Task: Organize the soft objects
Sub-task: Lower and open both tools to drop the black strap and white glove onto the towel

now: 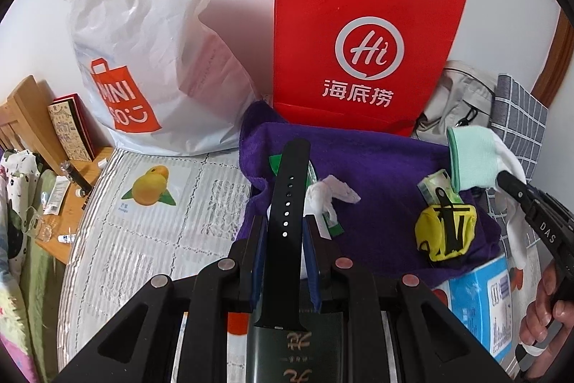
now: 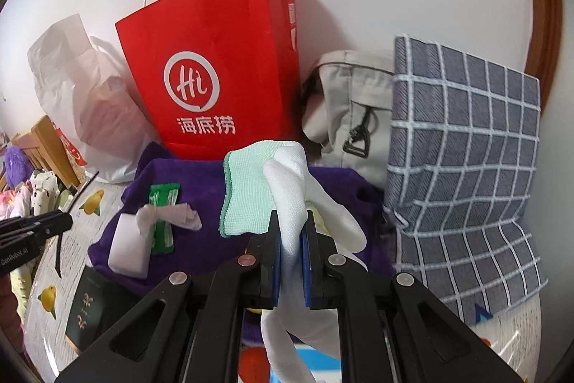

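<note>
My left gripper [image 1: 285, 225] is shut on a black watch strap [image 1: 287, 196] that stands up between its fingers, above the purple towel [image 1: 376, 167]. My right gripper [image 2: 291, 221] is shut on a white glove with a mint green cuff [image 2: 251, 189] and holds it lifted over the towel; the glove also shows in the left wrist view [image 1: 477, 164]. On the towel lie a crumpled white tissue [image 1: 337, 191], a green packet [image 2: 163, 218], a white block [image 2: 129, 248] and a yellow pouch with black straps [image 1: 445, 228].
A red paper bag [image 1: 358, 42] and a white plastic bag [image 1: 143, 42] stand against the wall. A beige bag [image 2: 355, 110] and a checked grey cushion [image 2: 462, 149] are at the right. A blue box [image 1: 480, 304] and a dark booklet [image 2: 89, 311] lie near the towel. A wooden bedside shelf [image 1: 68, 196] is at the left.
</note>
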`<state>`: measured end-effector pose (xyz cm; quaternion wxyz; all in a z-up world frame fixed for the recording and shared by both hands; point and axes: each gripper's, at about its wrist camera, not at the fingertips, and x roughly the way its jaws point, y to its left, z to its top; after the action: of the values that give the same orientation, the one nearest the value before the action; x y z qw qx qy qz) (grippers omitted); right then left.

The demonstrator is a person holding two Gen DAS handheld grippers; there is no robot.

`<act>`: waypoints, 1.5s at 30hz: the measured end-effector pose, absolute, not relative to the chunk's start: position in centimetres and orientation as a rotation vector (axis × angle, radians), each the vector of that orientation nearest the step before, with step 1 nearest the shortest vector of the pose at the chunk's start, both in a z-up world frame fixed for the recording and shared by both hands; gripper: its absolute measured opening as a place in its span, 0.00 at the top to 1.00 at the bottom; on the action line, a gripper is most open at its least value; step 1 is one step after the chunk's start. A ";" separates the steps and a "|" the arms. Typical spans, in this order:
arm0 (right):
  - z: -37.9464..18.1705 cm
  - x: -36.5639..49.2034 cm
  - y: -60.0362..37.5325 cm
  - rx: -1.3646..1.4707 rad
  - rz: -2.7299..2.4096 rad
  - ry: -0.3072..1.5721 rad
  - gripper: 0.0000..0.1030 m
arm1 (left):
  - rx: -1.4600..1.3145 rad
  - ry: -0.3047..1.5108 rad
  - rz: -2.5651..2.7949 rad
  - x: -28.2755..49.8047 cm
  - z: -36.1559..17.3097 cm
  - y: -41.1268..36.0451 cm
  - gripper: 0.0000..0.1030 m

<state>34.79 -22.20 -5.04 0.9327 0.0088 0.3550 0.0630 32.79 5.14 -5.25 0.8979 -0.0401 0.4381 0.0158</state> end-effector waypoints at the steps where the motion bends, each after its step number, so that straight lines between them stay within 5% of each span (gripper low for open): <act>1: -4.9 35.1 -22.0 0.019 0.134 0.722 0.91 | -0.083 0.907 0.031 33.1 -5.3 5.1 0.81; 40: -12.1 40.8 -20.9 0.013 0.180 0.916 0.88 | -0.140 1.008 -0.035 41.6 -11.2 4.6 0.81; 43: -12.0 40.7 -21.0 0.021 0.184 0.915 0.85 | -0.142 1.016 -0.035 41.7 -11.5 4.6 0.81; 45: -11.7 40.6 -21.2 0.032 0.188 0.907 0.74 | -0.145 1.021 -0.041 41.8 -11.6 4.4 0.81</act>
<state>40.62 -21.22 -11.75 0.8945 0.0153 0.4376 0.0908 41.75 4.43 -11.57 0.8699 -0.0695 0.4880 -0.0197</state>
